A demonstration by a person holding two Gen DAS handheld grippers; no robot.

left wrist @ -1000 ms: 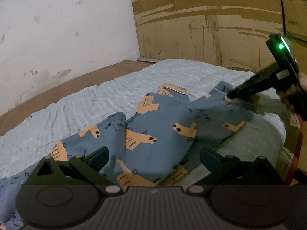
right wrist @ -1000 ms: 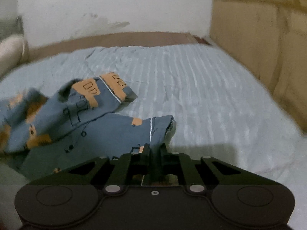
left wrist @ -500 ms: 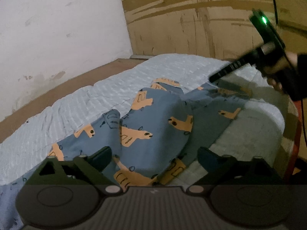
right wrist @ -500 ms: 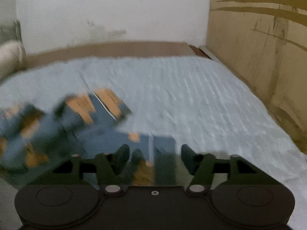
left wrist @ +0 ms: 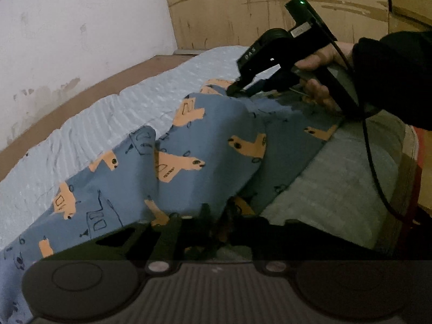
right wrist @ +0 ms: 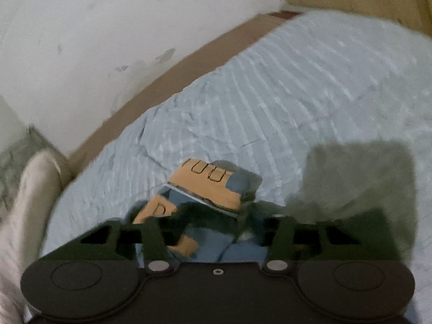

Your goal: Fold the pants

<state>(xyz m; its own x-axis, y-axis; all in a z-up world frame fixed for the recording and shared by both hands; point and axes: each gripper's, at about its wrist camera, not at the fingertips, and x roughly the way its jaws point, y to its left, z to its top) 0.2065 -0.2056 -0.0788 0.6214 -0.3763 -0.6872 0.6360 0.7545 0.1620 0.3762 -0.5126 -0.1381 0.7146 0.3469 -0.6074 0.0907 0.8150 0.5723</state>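
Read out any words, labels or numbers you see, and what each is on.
"AS", roughly: blurred white letters on the body of the right claw.
White sticker on that body: too small to read.
Pants: cartoon prints only, no words.

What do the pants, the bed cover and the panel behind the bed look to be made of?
Pants: soft matte knit, likely cotton; they drape and crease.
Bed cover: pale blue ribbed or quilted textile, by its ridges.
Panel: bare plywood-like wood, with visible grain streaks.
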